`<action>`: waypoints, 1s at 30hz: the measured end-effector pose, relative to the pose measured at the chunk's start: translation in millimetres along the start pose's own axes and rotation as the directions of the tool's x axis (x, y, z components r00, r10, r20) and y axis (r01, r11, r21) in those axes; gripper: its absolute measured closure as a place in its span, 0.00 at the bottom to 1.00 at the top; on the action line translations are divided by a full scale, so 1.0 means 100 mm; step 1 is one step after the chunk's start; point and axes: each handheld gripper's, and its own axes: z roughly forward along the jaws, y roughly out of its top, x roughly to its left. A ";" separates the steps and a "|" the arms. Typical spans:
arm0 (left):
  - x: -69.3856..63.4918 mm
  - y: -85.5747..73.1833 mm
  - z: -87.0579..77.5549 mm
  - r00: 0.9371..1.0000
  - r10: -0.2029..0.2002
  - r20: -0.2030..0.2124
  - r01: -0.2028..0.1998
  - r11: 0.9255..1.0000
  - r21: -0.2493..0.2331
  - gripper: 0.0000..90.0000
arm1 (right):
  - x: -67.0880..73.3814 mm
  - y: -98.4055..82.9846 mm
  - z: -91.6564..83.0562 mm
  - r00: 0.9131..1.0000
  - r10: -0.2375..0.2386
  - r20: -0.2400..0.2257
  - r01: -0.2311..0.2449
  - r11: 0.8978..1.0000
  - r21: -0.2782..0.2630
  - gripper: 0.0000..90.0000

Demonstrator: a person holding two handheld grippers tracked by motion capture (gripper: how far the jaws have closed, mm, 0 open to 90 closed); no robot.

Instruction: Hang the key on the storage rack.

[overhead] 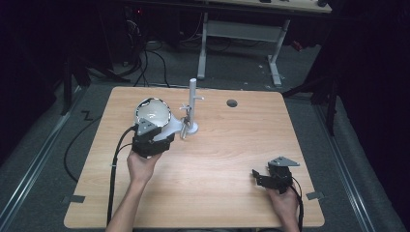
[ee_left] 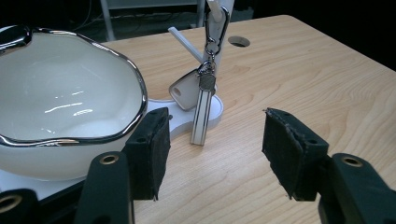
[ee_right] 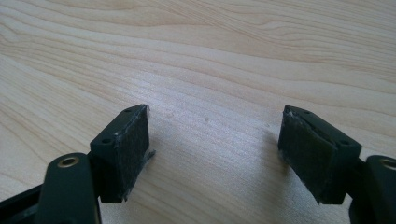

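Facing keys (ee_left: 201, 100) on stand (ee_left: 215, 109) | bowl (ee_left: 60, 102) beside left gripper (ee_left: 212, 154) | both jaws apart, empty

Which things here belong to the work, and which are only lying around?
In the job: the left gripper, open, facing the keychain that hangs on the white stand.

Only nearby: white bowl with silver rim, cable hole in the table, right gripper, open, resting apart.
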 end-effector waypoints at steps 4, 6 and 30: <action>0.01 0.00 -0.04 1.000 -0.005 0.004 0.005 1.000 -0.005 0.46 | 0.00 0.00 0.00 1.000 0.000 0.000 0.000 1.000 0.000 0.28; 0.01 0.00 -0.06 1.000 0.001 0.003 -0.001 1.000 -0.001 0.46 | 0.00 0.00 0.00 1.000 0.001 0.000 -0.001 1.000 0.000 0.28; 0.14 -0.28 -0.37 0.998 -0.048 -0.031 0.047 0.998 -0.035 0.46 | 0.00 0.00 0.00 1.000 0.000 0.000 0.000 1.000 0.000 0.28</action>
